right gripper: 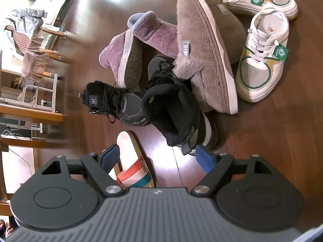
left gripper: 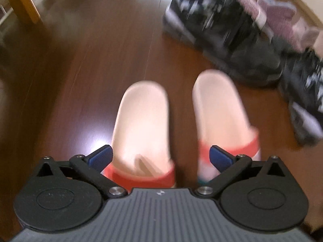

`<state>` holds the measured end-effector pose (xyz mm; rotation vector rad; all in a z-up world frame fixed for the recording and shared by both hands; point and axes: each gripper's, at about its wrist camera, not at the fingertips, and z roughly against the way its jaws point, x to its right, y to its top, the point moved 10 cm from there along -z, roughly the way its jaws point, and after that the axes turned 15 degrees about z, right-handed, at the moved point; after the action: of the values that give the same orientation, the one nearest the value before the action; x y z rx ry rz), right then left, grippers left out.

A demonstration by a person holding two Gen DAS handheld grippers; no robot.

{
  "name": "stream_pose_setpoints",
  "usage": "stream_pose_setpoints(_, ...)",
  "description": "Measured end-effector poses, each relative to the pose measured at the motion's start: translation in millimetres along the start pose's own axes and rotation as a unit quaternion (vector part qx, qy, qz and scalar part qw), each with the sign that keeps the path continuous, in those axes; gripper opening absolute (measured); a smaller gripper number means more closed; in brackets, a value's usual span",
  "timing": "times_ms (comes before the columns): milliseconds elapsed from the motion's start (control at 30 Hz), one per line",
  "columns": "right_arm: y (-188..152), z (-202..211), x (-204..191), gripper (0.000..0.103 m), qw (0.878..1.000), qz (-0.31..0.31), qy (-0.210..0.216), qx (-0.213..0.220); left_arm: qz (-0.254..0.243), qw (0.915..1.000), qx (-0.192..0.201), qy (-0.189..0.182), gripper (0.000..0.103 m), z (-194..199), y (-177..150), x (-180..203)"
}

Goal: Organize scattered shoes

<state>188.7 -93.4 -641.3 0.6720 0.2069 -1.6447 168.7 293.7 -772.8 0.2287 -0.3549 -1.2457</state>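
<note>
In the left wrist view two pale slides with red straps, left slide [left gripper: 141,125] and right slide [left gripper: 220,111], lie side by side on the dark wood floor [left gripper: 97,56]. My left gripper [left gripper: 160,157] is open above their strap ends and holds nothing; the view is blurred. In the right wrist view my right gripper [right gripper: 157,157] is open and empty. One slide [right gripper: 132,161] with a red, white and teal strap lies by its left finger. A black sneaker [right gripper: 177,113] sits just ahead, a second black sneaker [right gripper: 119,104] to its left.
Behind the black sneakers lie two purple slippers [right gripper: 145,34], a large brown fuzzy slipper [right gripper: 203,50] on its side and a pair of white and green sneakers [right gripper: 260,60]. Wooden furniture legs [right gripper: 30,113] and a white frame stand at the left. The black sneakers [left gripper: 222,30] also show blurred at upper right.
</note>
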Motion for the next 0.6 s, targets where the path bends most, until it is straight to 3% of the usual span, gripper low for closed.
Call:
stream_pose_setpoints(133,-7.4,1.9,3.5,0.083,1.0,-0.002,-0.002,-0.005,-0.05,0.9976,-0.007,-0.046,0.103,-8.5,-3.6,53.6)
stream_pose_setpoints(300,-9.0,-0.3,14.8,0.084,1.0,-0.007,-0.009,-0.01,-0.058,0.9976,-0.028,-0.023,0.103,-59.3,-8.7,92.0)
stream_pose_setpoints(367,-8.9,2.2,19.6,0.085,1.0,-0.005,-0.014,-0.009,-0.047,0.9972,-0.058,0.006,0.102,-79.0,-19.4,90.4)
stream_pose_setpoints(433,-9.2,4.5,25.4,0.085,1.0,-0.006,-0.021,-0.008,-0.033,0.9949,-0.09,0.032,0.095,-89.7,-30.2,82.9)
stream_pose_setpoints(600,-8.6,9.2,38.3,0.085,0.999,-0.013,-0.03,-0.003,-0.04,0.9938,-0.093,0.046,0.093,-73.0,-49.9,54.5)
